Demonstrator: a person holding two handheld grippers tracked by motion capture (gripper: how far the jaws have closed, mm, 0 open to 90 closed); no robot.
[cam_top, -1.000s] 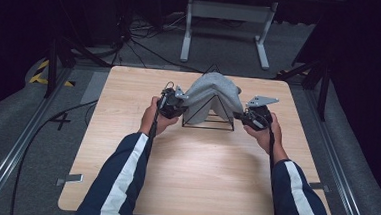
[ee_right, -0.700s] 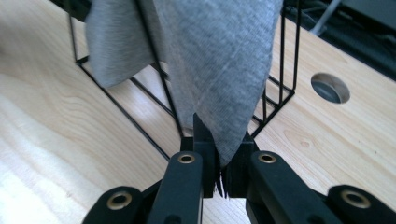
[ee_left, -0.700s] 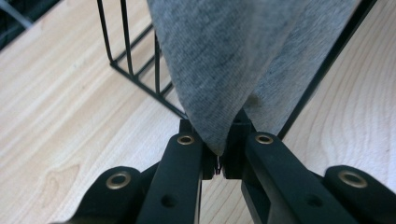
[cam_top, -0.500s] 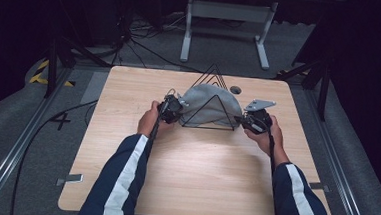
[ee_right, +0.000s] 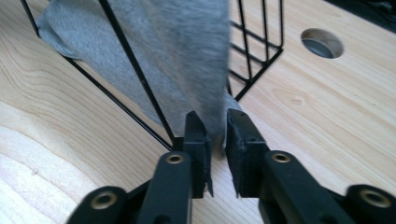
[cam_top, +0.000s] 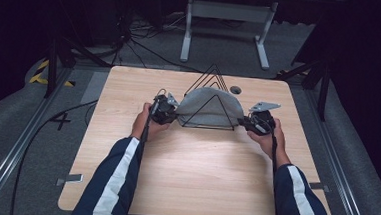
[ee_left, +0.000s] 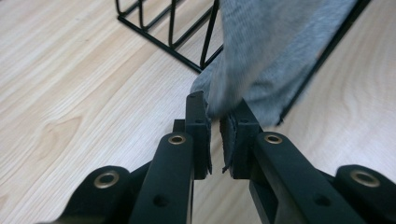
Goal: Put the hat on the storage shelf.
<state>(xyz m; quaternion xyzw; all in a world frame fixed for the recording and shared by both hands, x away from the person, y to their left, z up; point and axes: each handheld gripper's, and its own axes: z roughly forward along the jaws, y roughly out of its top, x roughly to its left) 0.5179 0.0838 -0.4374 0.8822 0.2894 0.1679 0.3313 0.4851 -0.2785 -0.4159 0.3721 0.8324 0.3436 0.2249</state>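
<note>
Grey cloth [cam_top: 206,104] over wire rack [cam_top: 211,83], ends between both grippers' parting fingers [ee_left: 198,122].

High cam overhead, gripper cams close, share cloth [cam_top: 209,106]

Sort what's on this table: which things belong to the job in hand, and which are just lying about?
In the job:
grey cloth, draped in the rack
black wire rack
left gripper and right gripper, jaws just easing open, cloth edges between them

Lying about:
round hole in the wooden table
white stand behind
floor cables
</note>
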